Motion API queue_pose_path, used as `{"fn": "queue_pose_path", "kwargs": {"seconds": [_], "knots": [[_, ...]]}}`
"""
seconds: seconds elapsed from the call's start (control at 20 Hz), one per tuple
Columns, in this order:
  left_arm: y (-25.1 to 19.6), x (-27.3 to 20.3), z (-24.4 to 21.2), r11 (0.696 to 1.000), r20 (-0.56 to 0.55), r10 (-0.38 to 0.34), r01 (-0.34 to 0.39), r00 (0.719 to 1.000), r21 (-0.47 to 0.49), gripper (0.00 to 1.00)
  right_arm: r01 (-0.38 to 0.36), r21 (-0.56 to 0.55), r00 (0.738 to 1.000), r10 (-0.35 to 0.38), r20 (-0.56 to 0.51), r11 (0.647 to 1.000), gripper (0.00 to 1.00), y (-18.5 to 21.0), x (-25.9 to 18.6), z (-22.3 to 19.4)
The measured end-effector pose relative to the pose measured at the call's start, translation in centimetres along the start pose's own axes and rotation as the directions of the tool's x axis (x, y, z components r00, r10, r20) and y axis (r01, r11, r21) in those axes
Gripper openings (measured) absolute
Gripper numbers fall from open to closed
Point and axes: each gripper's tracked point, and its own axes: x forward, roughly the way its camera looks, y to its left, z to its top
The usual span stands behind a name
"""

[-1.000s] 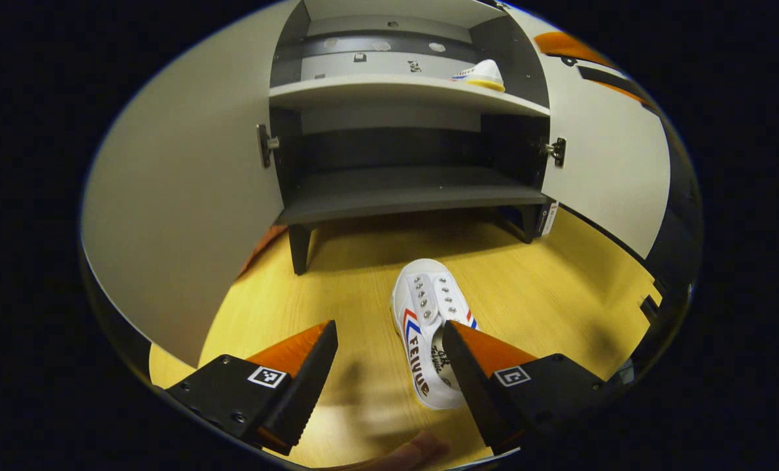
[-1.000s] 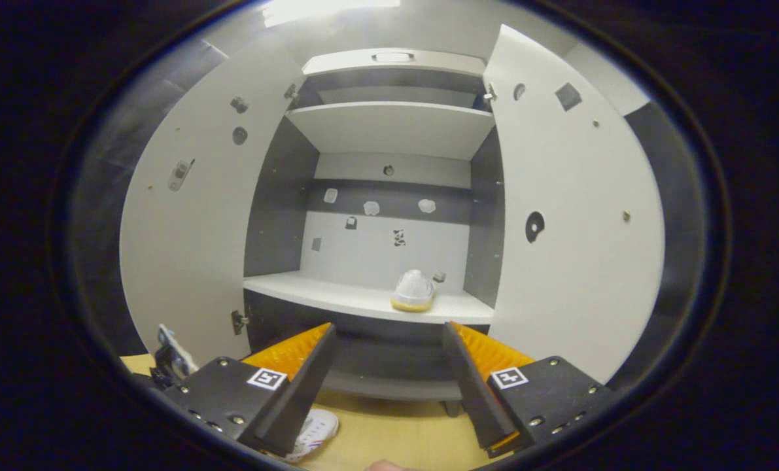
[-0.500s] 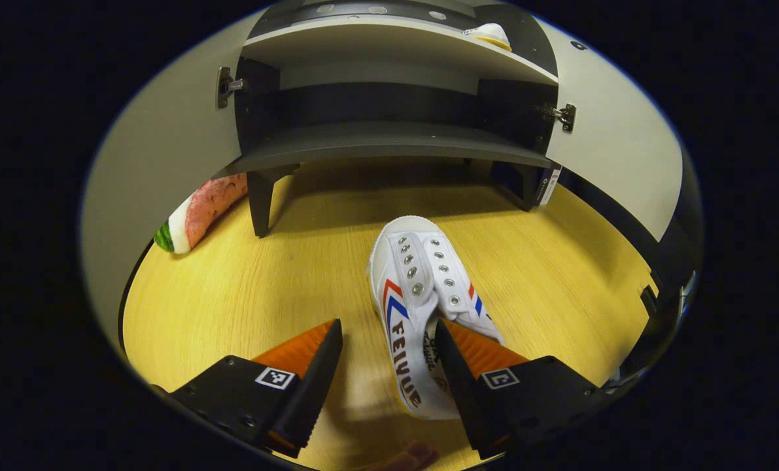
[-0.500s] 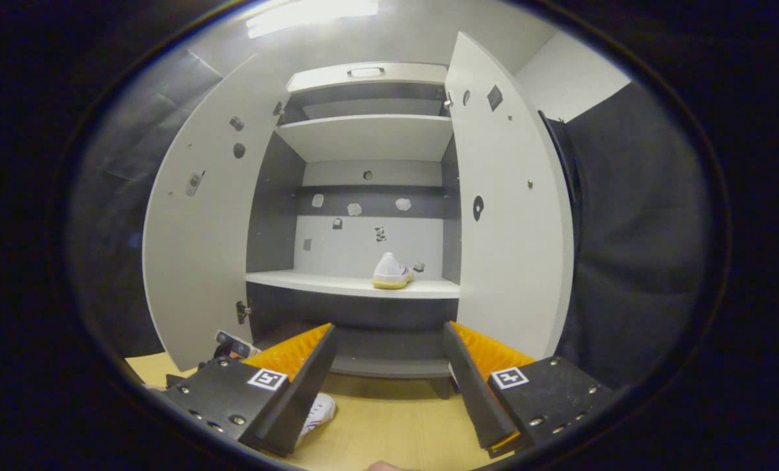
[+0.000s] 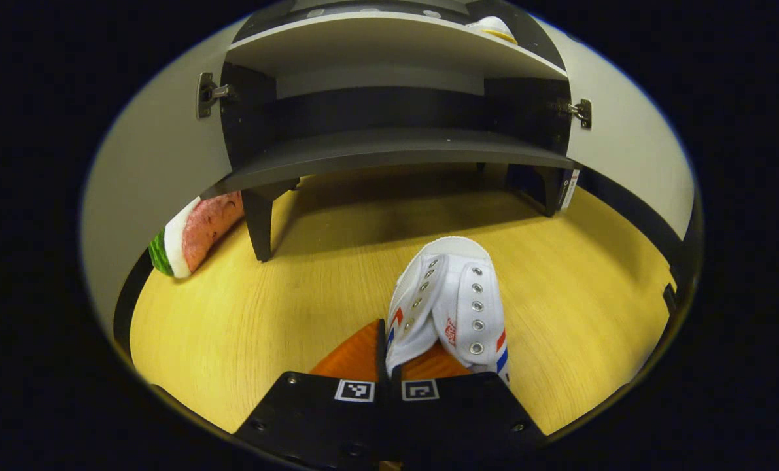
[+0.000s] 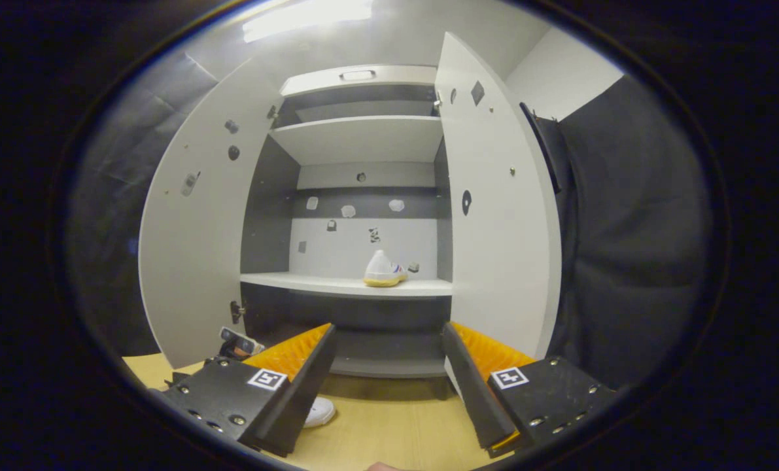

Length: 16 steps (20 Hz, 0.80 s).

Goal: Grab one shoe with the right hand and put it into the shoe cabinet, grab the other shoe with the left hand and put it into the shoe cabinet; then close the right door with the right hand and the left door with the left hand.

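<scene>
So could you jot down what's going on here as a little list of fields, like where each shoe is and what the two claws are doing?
first shoe: on the cabinet's middle shelf, towards the right
second shoe: on the wooden floor in front of the cabinet
left gripper: shut on the second shoe's side wall
right gripper: open, holding nothing, facing the cabinet
left door: open
right door: open
other item: watermelon-slice toy beside the cabinet's leg
left to do: second shoe in, both doors closed
</scene>
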Motion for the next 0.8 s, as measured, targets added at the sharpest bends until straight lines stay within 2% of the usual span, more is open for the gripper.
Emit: {"fn": "queue_pose_path", "kwargs": {"seconds": [0.25,0.4,0.6,0.8], "knots": [[-1.5,-5.3,3.2,0.999,0.062,-0.029,0.031,0.998,-0.033,0.02,-0.025,-0.016,0.999,0.024,-0.022,1.0,0.99,0.7,-0.3,-0.8],[-1.6,-8.6,6.7,0.999,0.161,-0.014,0.02,0.987,-0.031,0.0,-0.044,0.006,0.998,0.044,-0.039,0.999,0.98,0.8,0.0,-1.6],[-1.2,-13.0,11.7,0.999,0.266,-0.008,0.021,0.964,-0.047,0.0,-0.046,0.016,0.998,0.047,-0.044,0.999,0.98,0.0,0.5,-1.8],[-0.7,-15.9,19.2,0.999,0.392,0.028,-0.01,0.919,-0.047,0.0,-0.052,0.029,0.998,0.053,-0.036,0.998,0.97,-0.7,0.5,-1.7]]}}
